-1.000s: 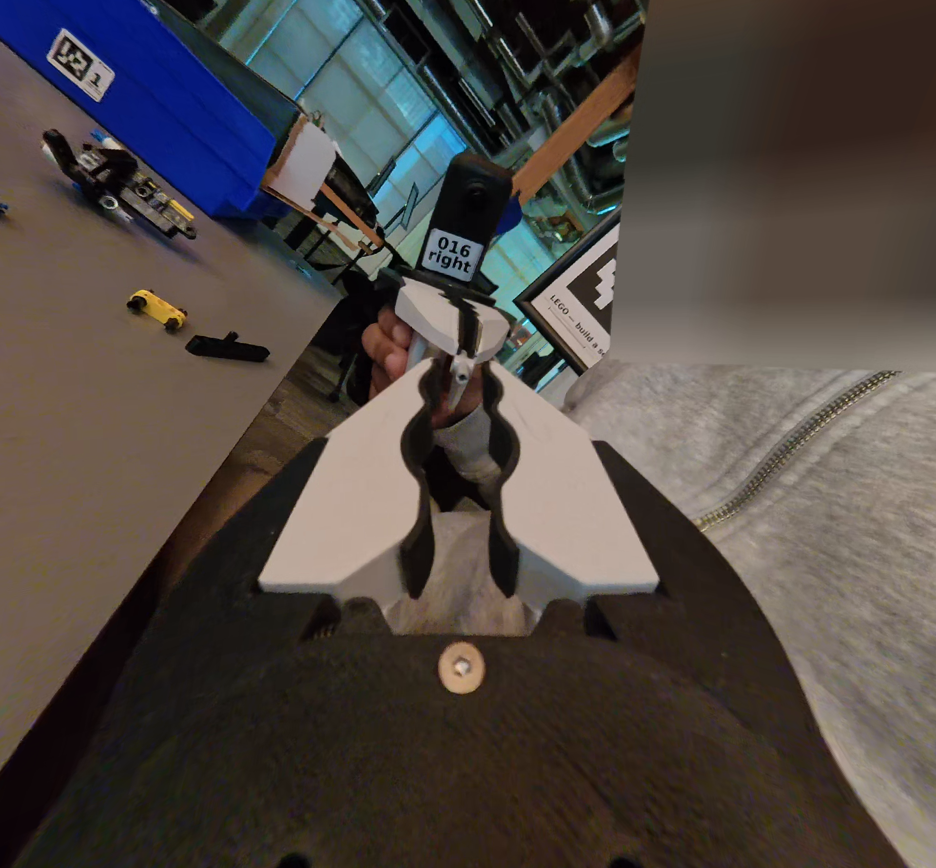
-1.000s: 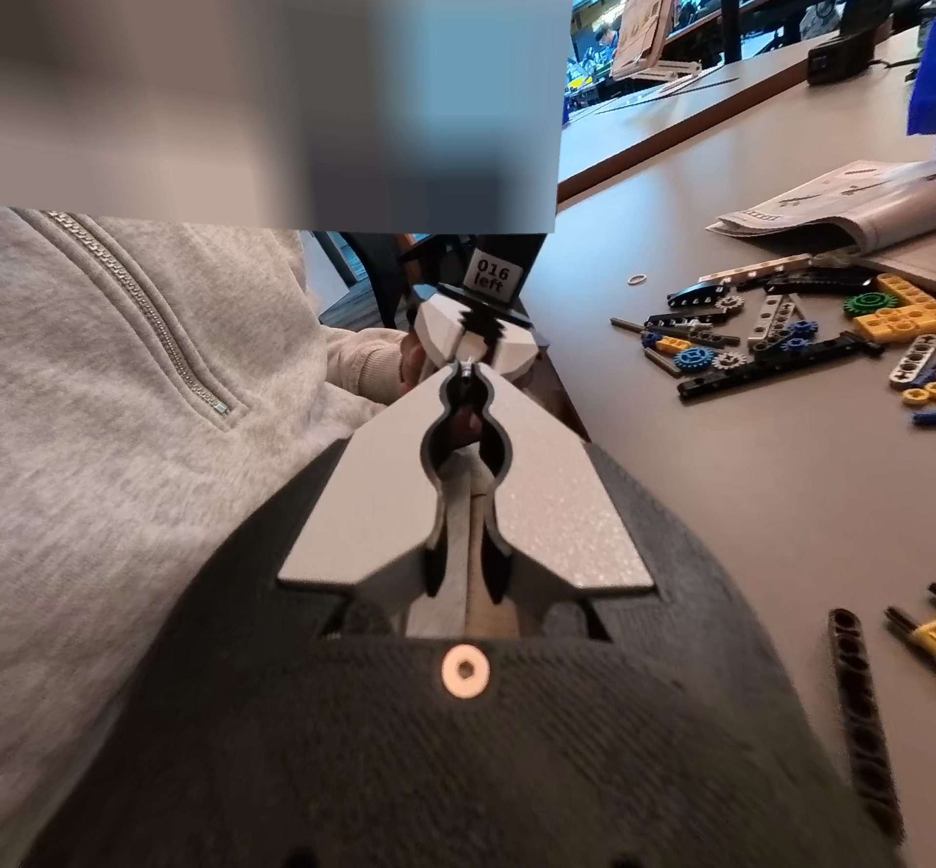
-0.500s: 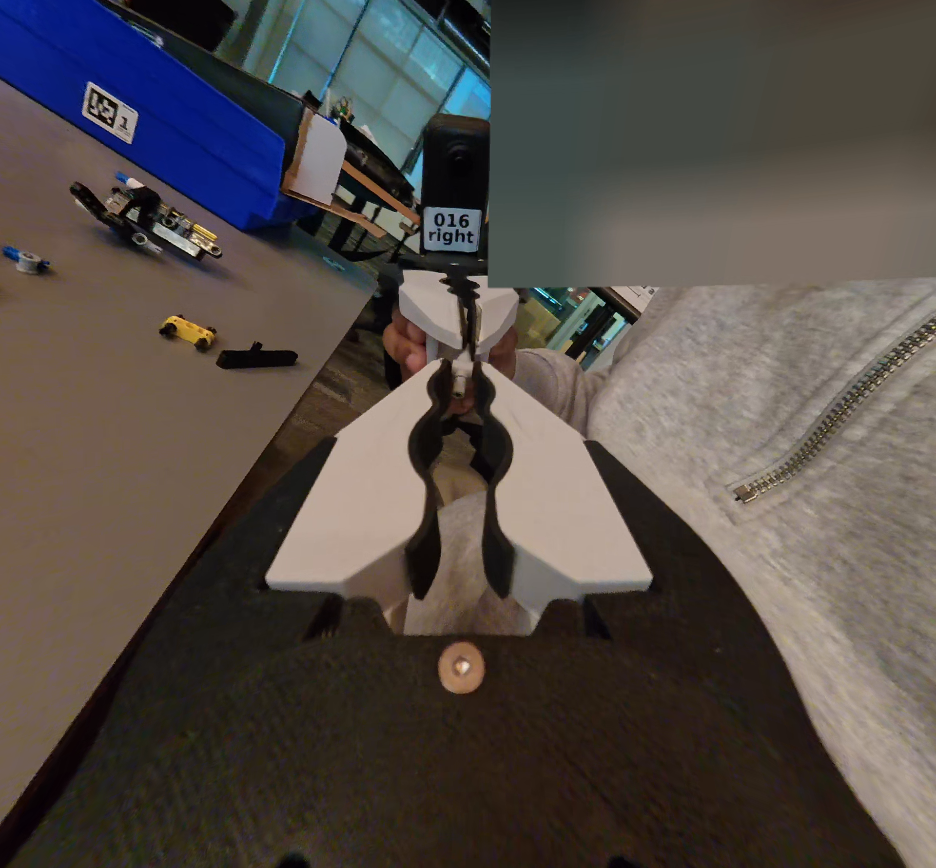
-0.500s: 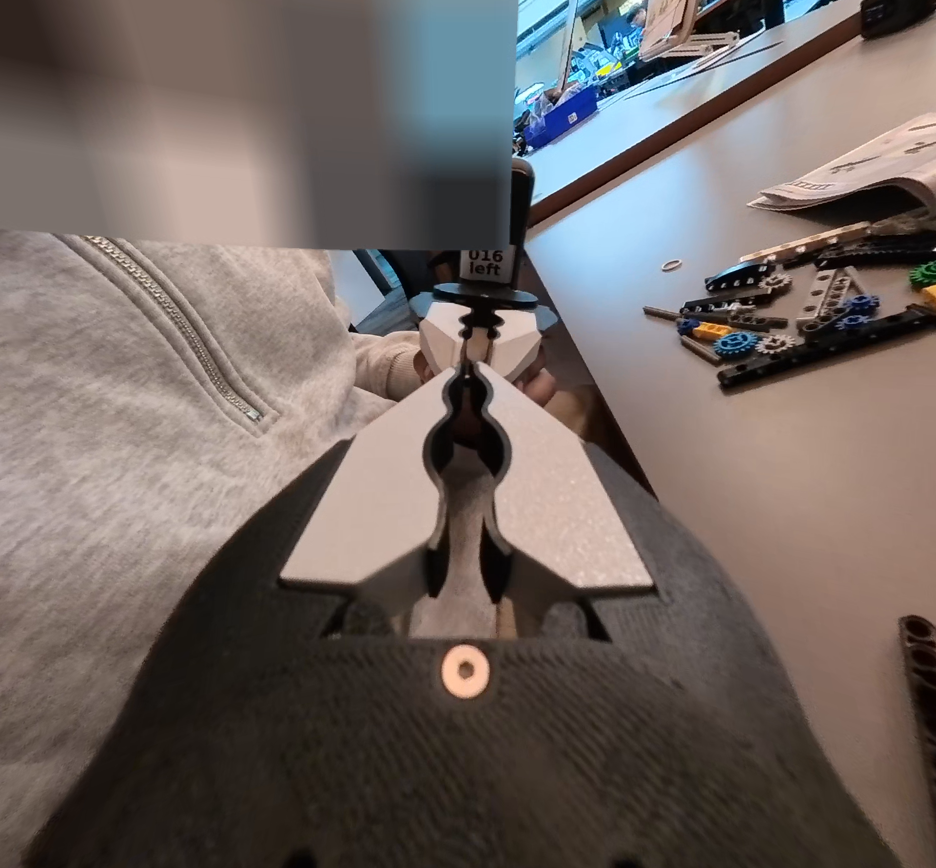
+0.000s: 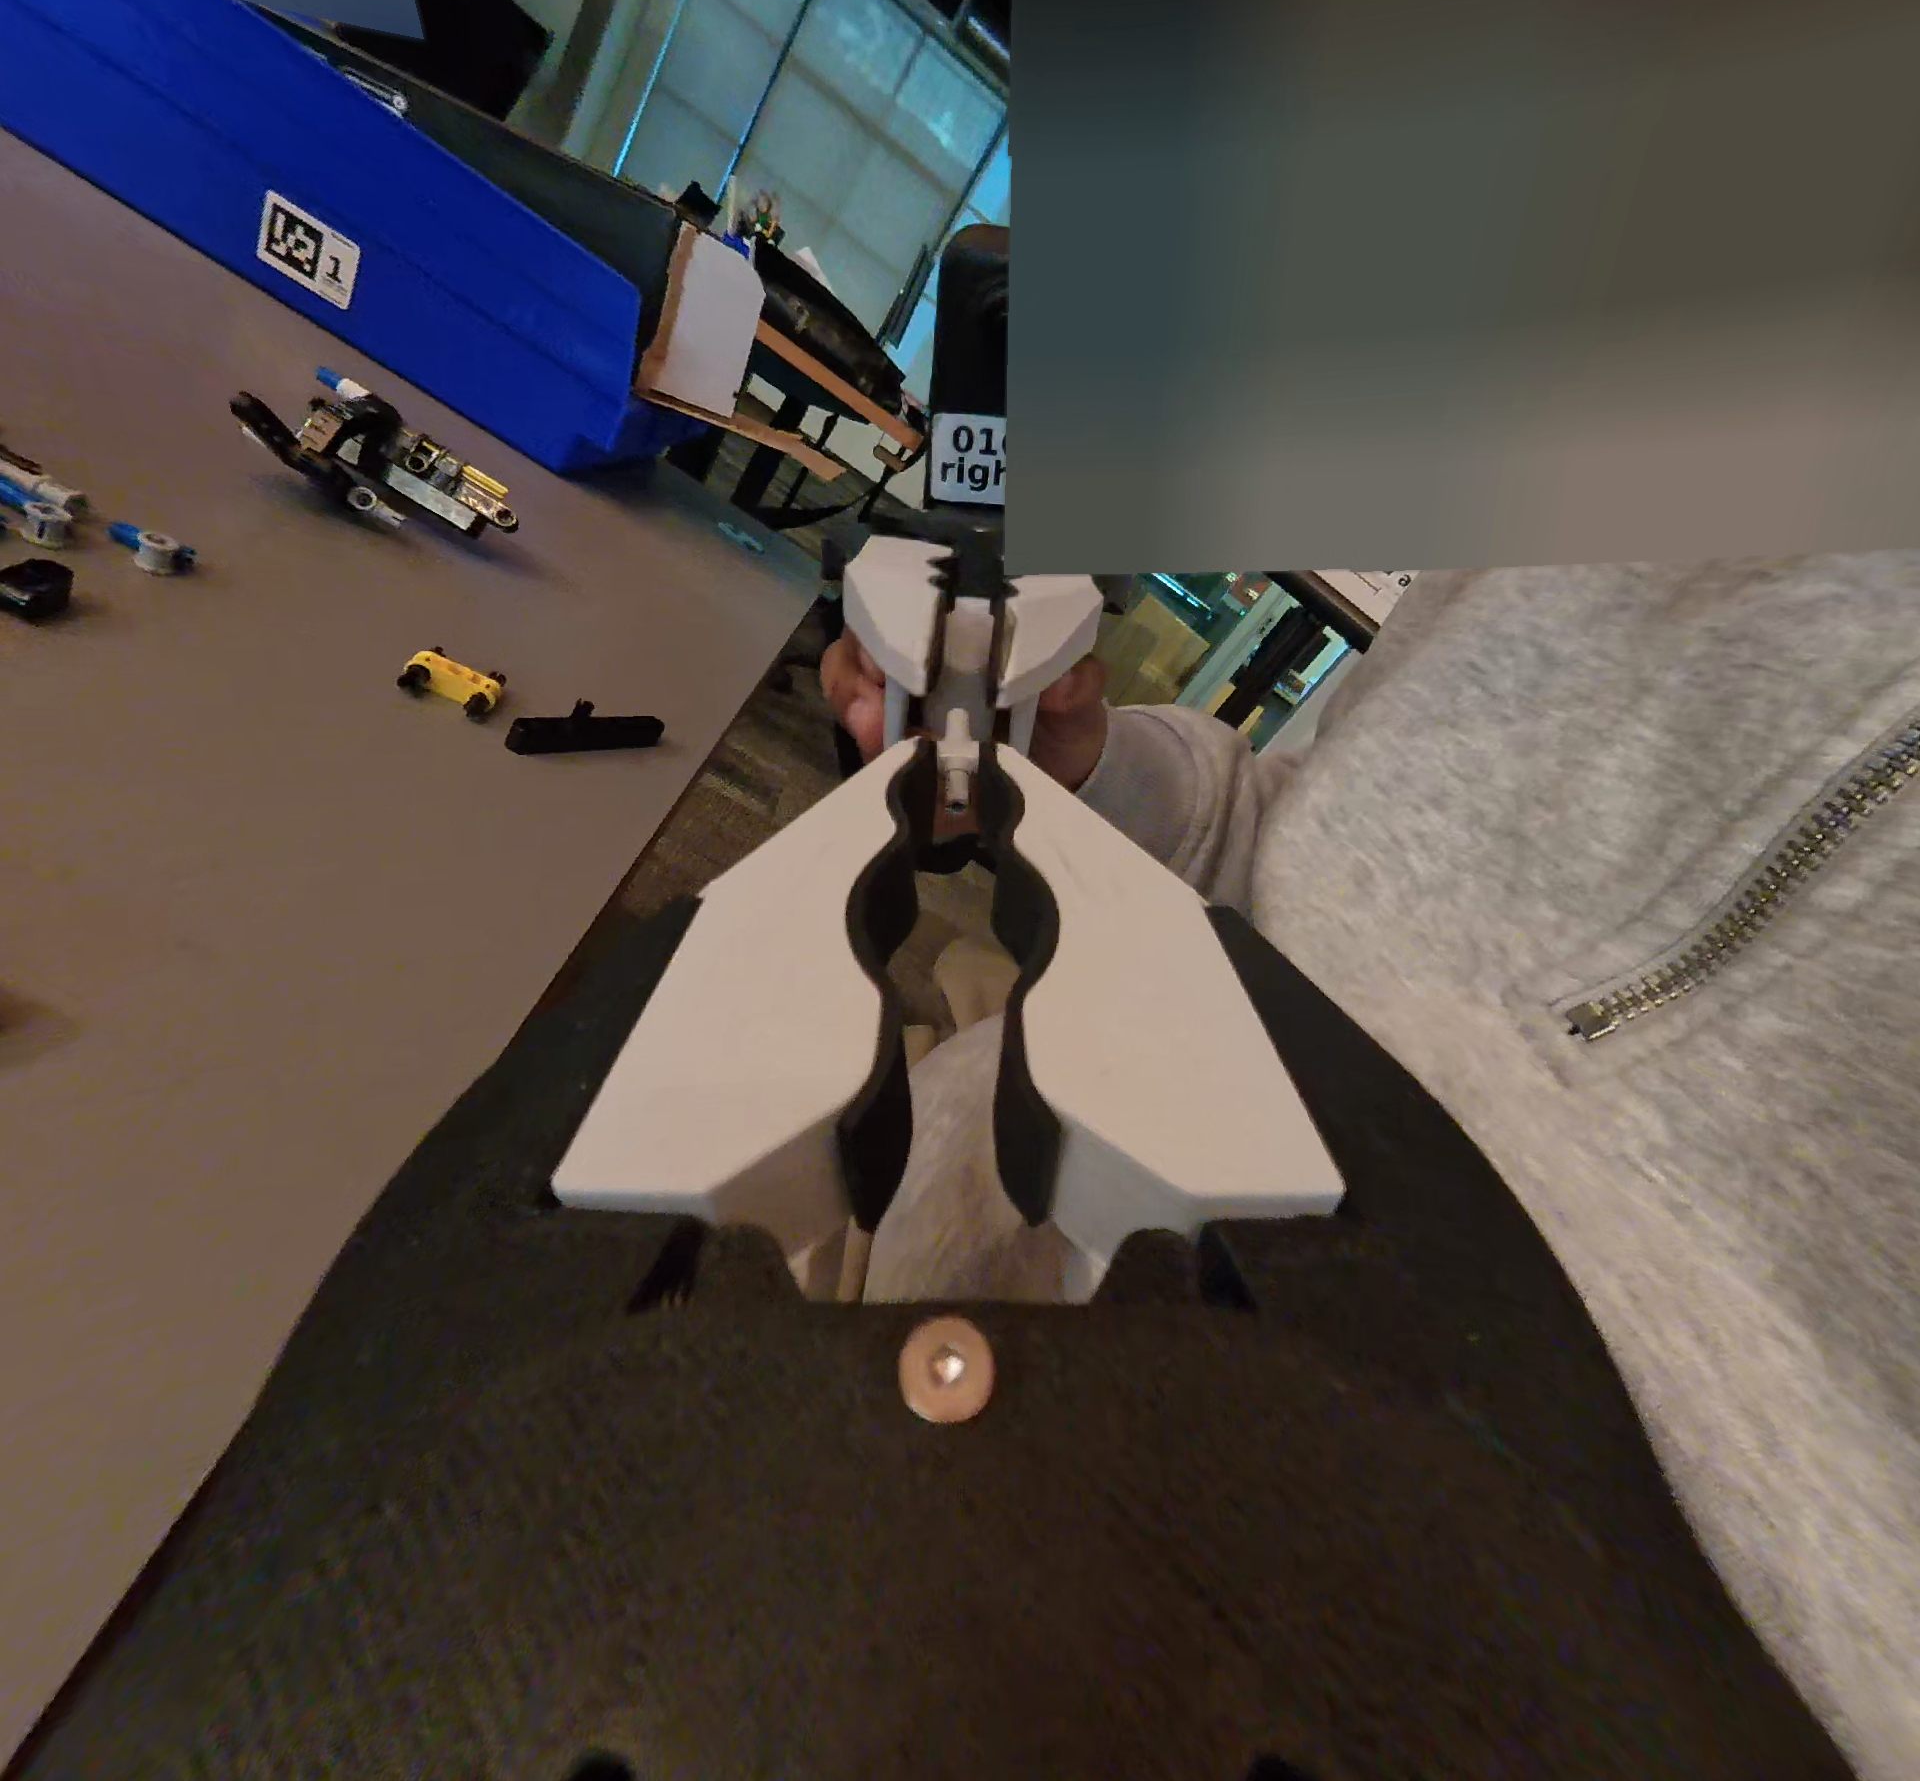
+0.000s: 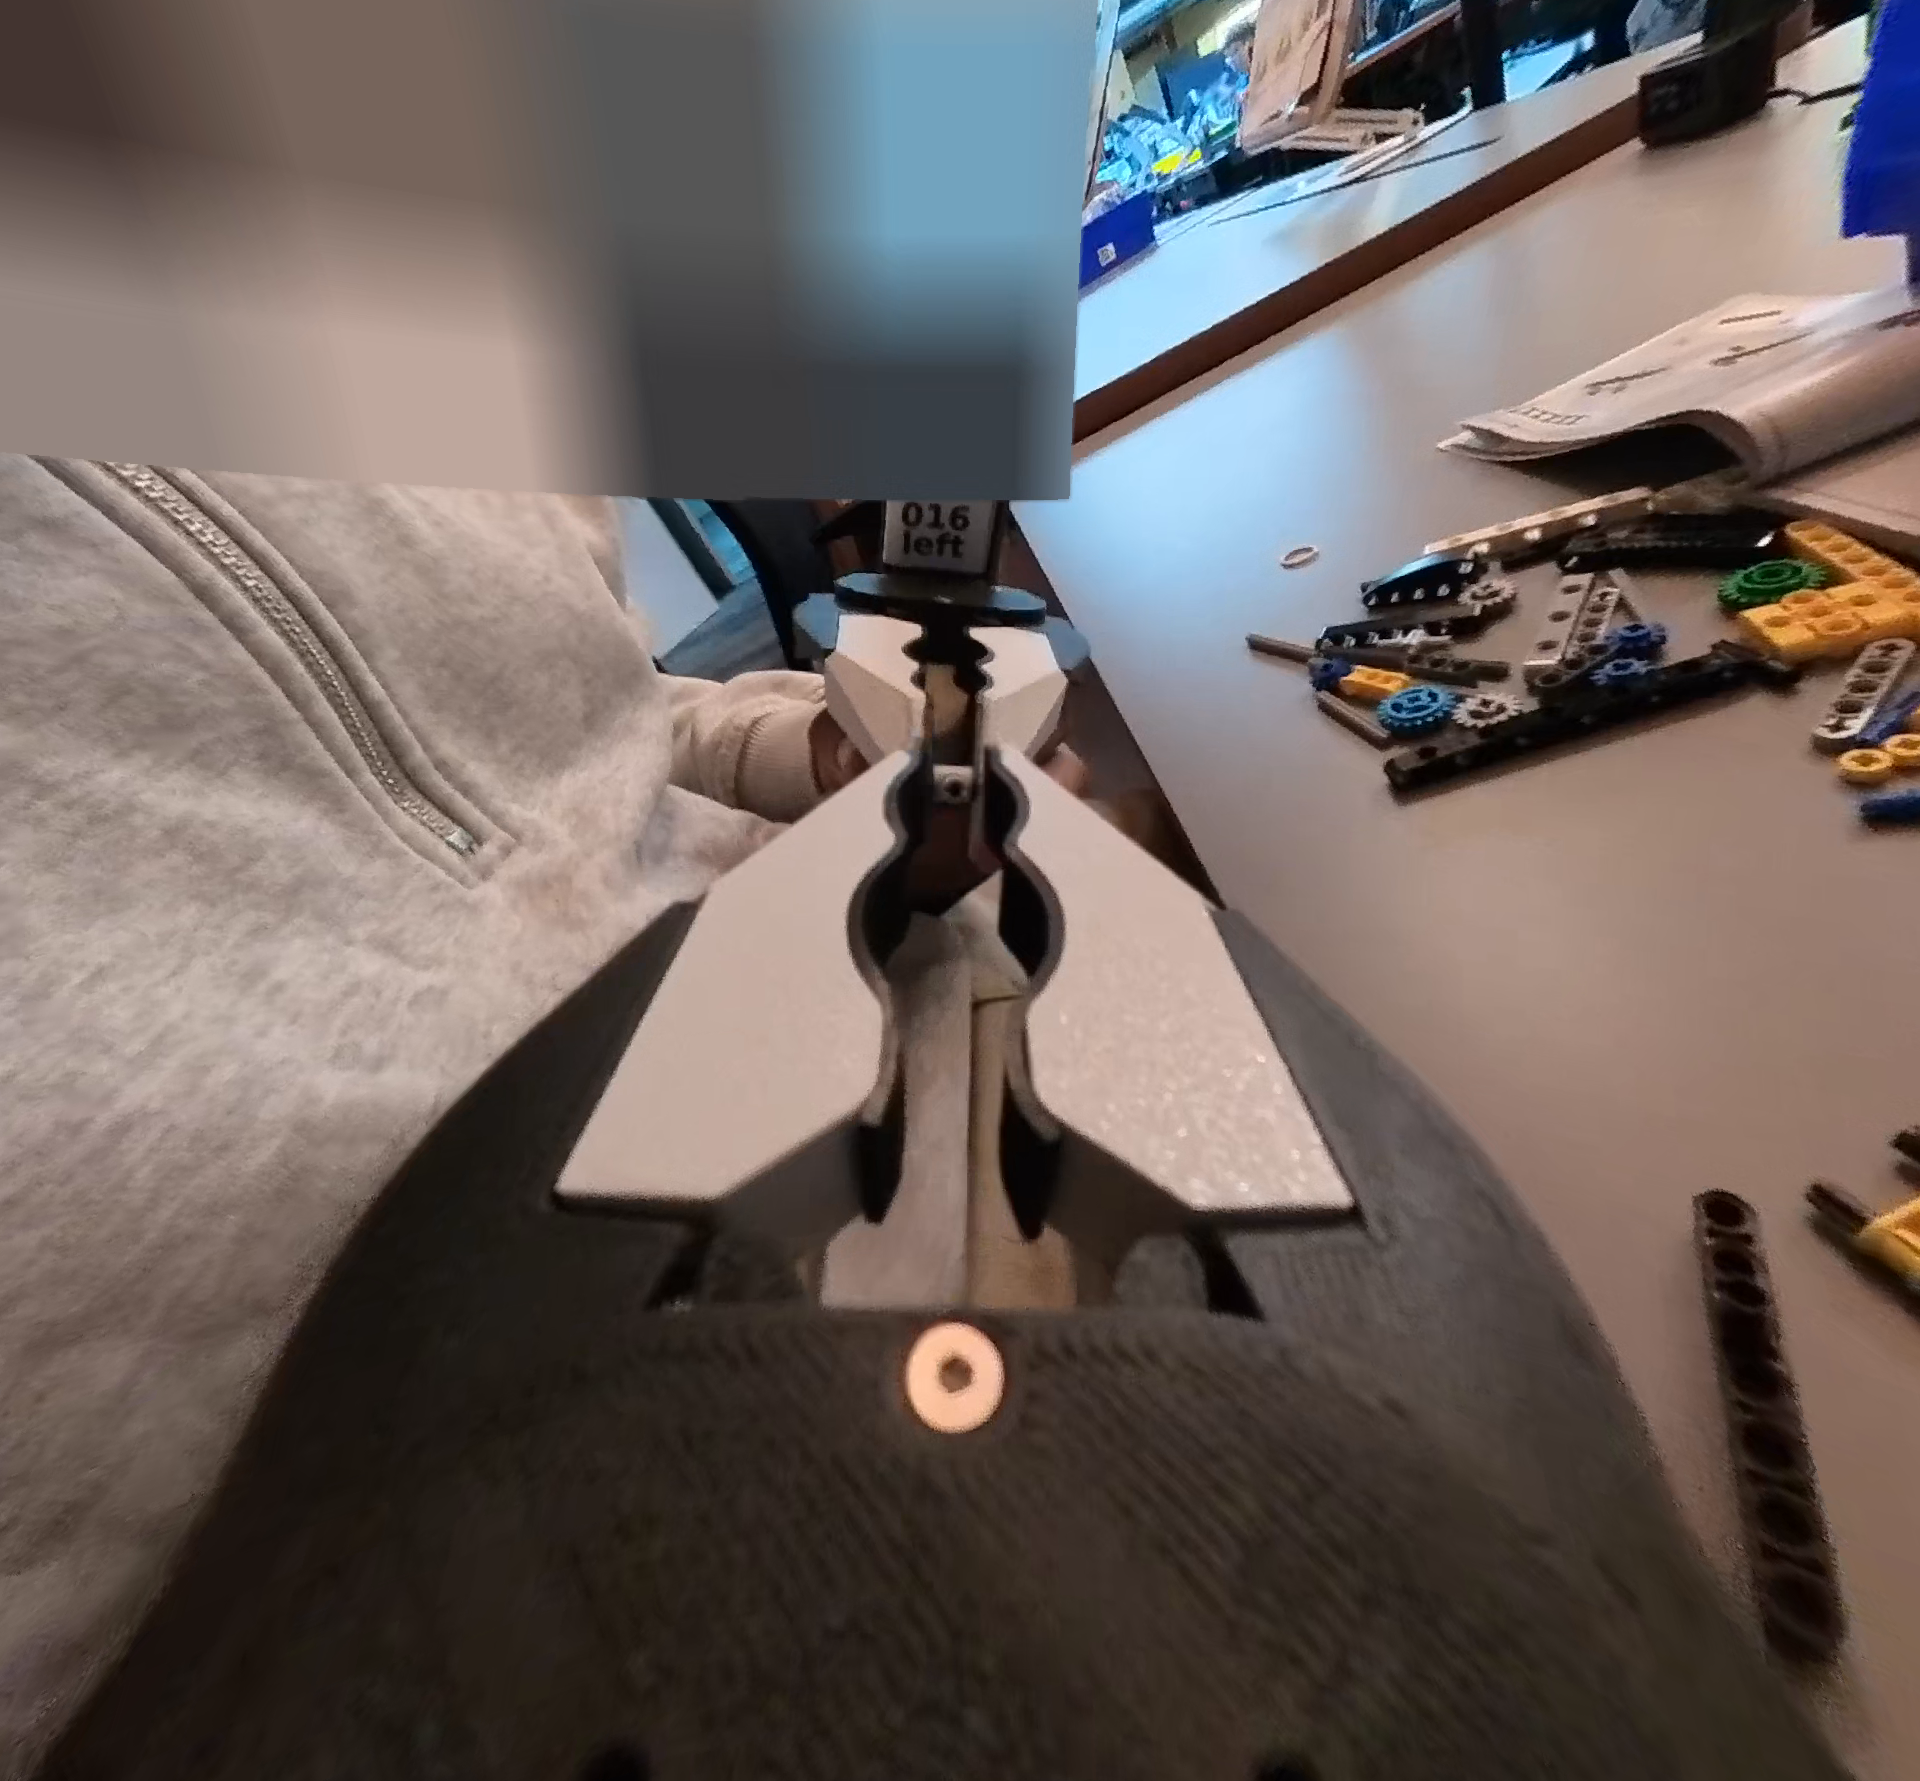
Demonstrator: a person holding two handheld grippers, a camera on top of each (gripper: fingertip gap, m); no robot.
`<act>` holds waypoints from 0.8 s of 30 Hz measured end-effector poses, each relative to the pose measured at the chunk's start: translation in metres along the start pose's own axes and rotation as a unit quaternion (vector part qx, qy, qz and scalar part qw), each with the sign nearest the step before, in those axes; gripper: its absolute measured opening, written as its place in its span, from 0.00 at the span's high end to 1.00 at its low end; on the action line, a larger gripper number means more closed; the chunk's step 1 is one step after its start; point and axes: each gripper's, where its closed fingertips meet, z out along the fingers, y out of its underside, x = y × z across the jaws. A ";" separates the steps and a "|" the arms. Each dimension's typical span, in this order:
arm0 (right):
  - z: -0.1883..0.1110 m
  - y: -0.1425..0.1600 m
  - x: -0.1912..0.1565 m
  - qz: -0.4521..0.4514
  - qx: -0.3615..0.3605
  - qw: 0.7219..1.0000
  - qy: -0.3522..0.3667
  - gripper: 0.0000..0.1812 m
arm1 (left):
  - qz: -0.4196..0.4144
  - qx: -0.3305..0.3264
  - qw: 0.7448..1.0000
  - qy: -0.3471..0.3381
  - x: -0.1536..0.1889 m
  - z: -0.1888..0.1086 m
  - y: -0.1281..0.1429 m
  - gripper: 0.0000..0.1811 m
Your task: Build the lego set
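Observation:
My two grippers meet tip to tip in the air off the table's edge, in front of a person's grey zip top [image 5: 1558, 1056]. A small light-grey lego piece [image 5: 954, 777] with a hole in its end sits between the tips. My left gripper [image 5: 954, 760] is closed narrowly around it. My right gripper [image 6: 951, 770] is shut on the same piece [image 6: 951, 784]. Each gripper also shows head-on in the other's view: the right one in the left wrist view [image 5: 961, 682], the left one in the right wrist view [image 6: 945, 692]. Hands hold both.
The grey table [image 5: 260, 952] carries a part-built lego assembly [image 5: 384, 469], a yellow piece [image 5: 452, 677], a black piece [image 5: 582, 732] and a blue box [image 5: 312, 173]. The right wrist view shows a pile of loose parts [image 6: 1558, 671], a booklet [image 6: 1714, 391] and a black beam [image 6: 1766, 1419]. My left and right fingertips are right by each other.
The left gripper's jaws have narrowed around the grey piece. Both grippers have tilted, so the table and the zip top have shifted in view. The tips stay together.

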 end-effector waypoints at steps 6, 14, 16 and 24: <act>0.003 0.008 0.001 -0.014 -0.013 1.000 0.001 0.99 | -0.028 -0.003 1.000 0.004 -0.002 0.000 0.001 0.97; 0.002 0.007 -0.001 -0.027 -0.018 0.999 -0.007 0.99 | -0.091 0.018 0.995 0.037 0.000 0.001 -0.001 0.98; 0.002 0.006 -0.002 -0.019 -0.013 1.000 -0.015 0.99 | -0.093 0.024 0.995 0.039 0.001 0.001 -0.002 0.98; -0.001 0.004 0.002 -0.020 0.020 0.999 -0.029 1.00 | -0.063 0.039 0.997 0.038 0.004 -0.001 -0.006 0.91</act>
